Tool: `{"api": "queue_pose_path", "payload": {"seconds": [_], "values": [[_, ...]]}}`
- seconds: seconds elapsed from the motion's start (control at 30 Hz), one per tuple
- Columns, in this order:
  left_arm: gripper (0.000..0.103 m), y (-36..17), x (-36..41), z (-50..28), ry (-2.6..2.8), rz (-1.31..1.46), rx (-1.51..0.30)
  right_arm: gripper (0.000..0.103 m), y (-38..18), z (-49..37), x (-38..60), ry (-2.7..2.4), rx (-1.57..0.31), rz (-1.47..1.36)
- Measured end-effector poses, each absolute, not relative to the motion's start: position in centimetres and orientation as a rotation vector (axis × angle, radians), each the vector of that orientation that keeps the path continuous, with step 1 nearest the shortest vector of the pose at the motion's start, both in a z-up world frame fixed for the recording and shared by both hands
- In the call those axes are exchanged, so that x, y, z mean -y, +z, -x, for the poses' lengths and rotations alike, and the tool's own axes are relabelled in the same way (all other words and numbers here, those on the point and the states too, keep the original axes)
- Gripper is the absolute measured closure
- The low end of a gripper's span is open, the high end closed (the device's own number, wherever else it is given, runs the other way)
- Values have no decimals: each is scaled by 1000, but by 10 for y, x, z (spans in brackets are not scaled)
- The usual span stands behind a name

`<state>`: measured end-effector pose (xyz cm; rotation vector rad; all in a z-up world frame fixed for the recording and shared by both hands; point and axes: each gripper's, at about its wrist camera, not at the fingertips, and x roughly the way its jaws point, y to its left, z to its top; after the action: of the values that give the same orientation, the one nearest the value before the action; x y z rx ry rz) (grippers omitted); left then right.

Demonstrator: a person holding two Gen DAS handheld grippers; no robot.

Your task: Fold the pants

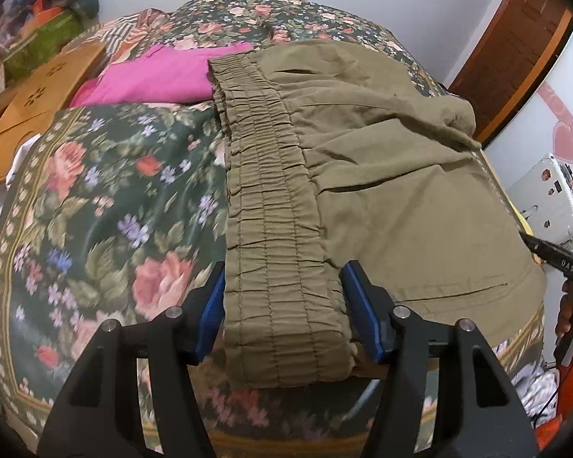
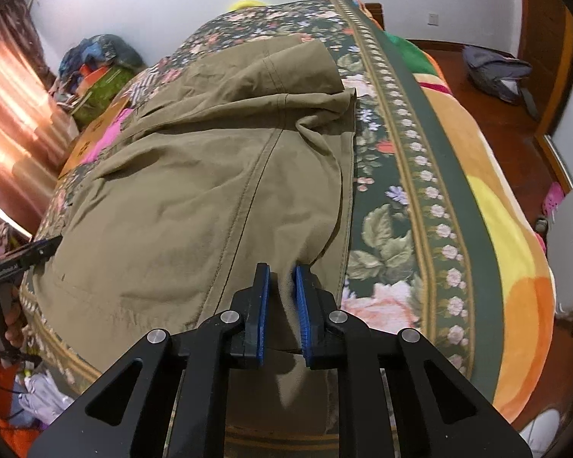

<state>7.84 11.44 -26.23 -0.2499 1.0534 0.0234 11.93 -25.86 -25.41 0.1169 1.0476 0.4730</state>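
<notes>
Olive-green pants (image 1: 382,175) lie spread on a floral bedspread (image 1: 114,198), with the elastic waistband (image 1: 271,191) running towards me. My left gripper (image 1: 284,271) straddles the near end of that waistband, and its blue pads (image 1: 214,305) touch the band on both sides. In the right wrist view the pants (image 2: 179,198) show a long seam and a crumpled leg end at the far side. There my right gripper (image 2: 282,278) is nearly closed, pinching a raised fold of the pants cloth at the near edge of the bed.
A pink garment (image 1: 164,76) lies beyond the waistband, and a brown cardboard piece (image 1: 38,114) lies left of it. An orange and yellow blanket (image 2: 496,210) hangs over the bed's right side. A grey bag (image 2: 496,72) sits on the wooden floor. Clutter is piled by the curtain (image 2: 11,114).
</notes>
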Motion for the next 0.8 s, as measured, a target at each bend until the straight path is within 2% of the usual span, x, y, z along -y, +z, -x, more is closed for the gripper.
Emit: {"api": "queue_pose_path", "payload": {"seconds": [0.17,0.3,0.37,0.43,0.53,0.6,0.67,0.73,0.8], "values": [[43,-252,-115,-79,30,236,-1064,87,-251,-124,256,481,-1066,-101],[43,-224,-121,-88,63,185,-998,86,-238,-129,256,476,-1050,-93],[43,-210,-126,-98,68,181,-964,81,-228,-134,257,480,-1013,-103],[43,-198,-129,-110,80,159,-933,68,-218,-144,259,483,-973,-125],[42,-190,-133,-133,108,122,-910,62,-207,-165,256,478,-918,-121],[42,-192,-135,-150,113,123,-910,61,-203,-184,248,475,-896,-103],[42,-197,-139,-166,111,133,-923,55,-203,-198,243,473,-881,-91],[42,-205,-138,-181,107,133,-941,43,-204,-214,238,471,-867,-81],[42,-214,-136,-197,95,131,-962,37,-210,-235,231,475,-866,-65]]}}
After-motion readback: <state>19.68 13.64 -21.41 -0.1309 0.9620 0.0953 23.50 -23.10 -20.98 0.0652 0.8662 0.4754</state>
